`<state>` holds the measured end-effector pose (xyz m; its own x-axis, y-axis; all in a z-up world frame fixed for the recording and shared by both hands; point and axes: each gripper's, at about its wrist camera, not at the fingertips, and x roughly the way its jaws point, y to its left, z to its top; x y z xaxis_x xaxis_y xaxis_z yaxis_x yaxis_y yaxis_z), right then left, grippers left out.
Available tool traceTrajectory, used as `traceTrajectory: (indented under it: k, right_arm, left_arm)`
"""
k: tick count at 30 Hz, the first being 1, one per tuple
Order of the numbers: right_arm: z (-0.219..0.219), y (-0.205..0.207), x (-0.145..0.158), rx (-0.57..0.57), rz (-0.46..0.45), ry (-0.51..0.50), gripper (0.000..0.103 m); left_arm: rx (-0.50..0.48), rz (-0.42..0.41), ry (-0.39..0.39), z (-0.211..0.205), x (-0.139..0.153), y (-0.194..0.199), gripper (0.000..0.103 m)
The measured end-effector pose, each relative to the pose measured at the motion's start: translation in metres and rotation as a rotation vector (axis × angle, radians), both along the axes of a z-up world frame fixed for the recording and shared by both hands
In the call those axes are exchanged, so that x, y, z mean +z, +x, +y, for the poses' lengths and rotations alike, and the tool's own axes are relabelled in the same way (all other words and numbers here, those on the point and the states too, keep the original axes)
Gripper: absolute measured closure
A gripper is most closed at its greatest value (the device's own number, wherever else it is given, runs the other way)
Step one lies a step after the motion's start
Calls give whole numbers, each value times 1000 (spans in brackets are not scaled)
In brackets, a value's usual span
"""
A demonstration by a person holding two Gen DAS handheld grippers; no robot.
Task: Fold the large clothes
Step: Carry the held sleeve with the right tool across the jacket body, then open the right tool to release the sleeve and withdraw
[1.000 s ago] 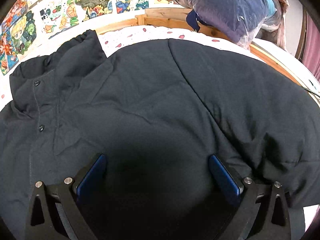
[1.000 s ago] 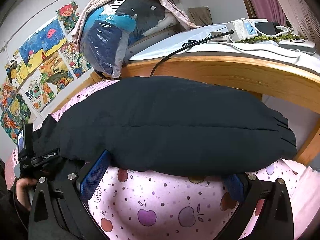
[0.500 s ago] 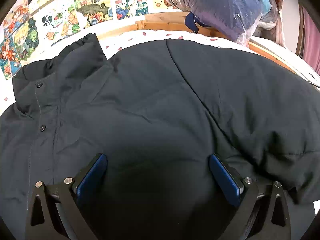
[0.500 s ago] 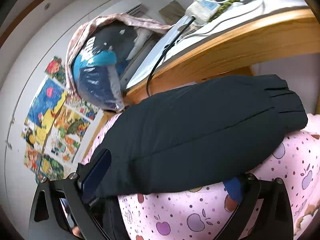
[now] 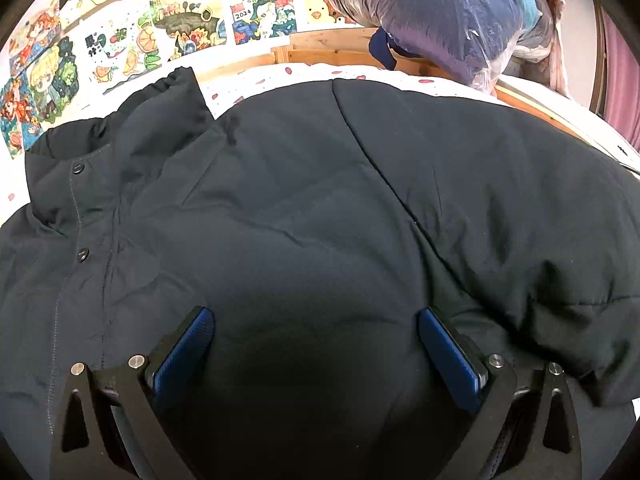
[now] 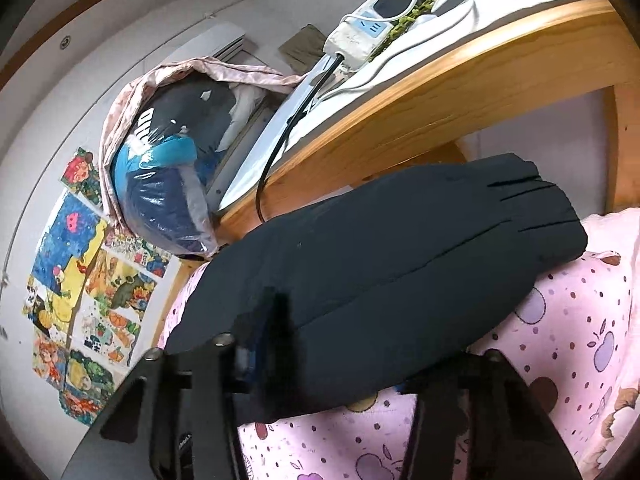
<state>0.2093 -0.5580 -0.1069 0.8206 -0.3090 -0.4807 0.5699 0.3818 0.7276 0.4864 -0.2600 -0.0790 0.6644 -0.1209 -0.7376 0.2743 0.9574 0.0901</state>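
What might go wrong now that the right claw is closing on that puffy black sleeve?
The right gripper has just been closing on the thick sleeve; the slippery padding may slide out when lifted. The left gripper hangs open over the jacket body, so nothing pins it and the whole jacket may drag across the sheet.

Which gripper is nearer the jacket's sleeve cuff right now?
Right. The right gripper has just been closing on the sleeve, down the arm from the cuff. The left gripper stands open over the jacket chest, no cuff in view.
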Motion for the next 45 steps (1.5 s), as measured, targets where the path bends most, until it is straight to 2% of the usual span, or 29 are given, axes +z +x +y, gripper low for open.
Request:
traceTrajectory:
  k: [4, 10, 16, 20, 24, 28, 31, 33, 35, 36, 38, 39, 40, 42, 45]
  right_arm:
    - [1, -3, 9, 3, -14, -47, 91]
    - [11, -1, 47, 29, -1, -191, 94]
    - [40, 10, 120, 115, 0, -457, 95]
    - [78, 27, 172, 241, -30, -638, 95]
    - [143, 49, 209, 412, -43, -852, 95]
    - [209, 69, 220, 604, -19, -990, 95]
    - [252, 85, 210, 753, 35, -1046, 95]
    - [279, 97, 196, 867, 83, -1063, 95]
    - [295, 107, 177, 961, 142, -1048, 92]
    - [303, 113, 164, 1025, 186, -1032, 88]
    - [320, 117, 135, 1140, 282, -1031, 60]
    - [327, 117, 121, 1187, 326, -1043, 32]
    - [334, 111, 107, 1228, 361, -1066, 26]
    - [342, 92, 90, 1298, 376, -1102, 26]
    - [332, 64, 90, 1295, 343, -1082, 26]
  left_arm:
    - [-1, 2, -5, 1, 1, 0, 0]
    - [7, 35, -60, 15, 17, -3, 0]
    - [30, 52, -145, 62, 54, -19, 0]
    - [53, 69, -214, 111, 81, -35, 0]
    - [110, 86, -248, 169, 98, -51, 0]
    - [200, 107, -321, 240, 106, -72, 0]
    - [229, 121, -386, 281, 104, -85, 1]
    - [226, 115, -396, 295, 101, -92, 1]
    - [209, 108, -409, 304, 98, -97, 1]
    - [200, 109, -423, 308, 96, -98, 1]
    - [177, 119, -465, 310, 91, -98, 1]
    - [165, 127, -484, 311, 88, -98, 1]
    - [149, 136, -501, 309, 84, -98, 1]
    - [112, 154, -526, 304, 79, -97, 1]
    - [45, 198, -577, 290, 69, -90, 1]
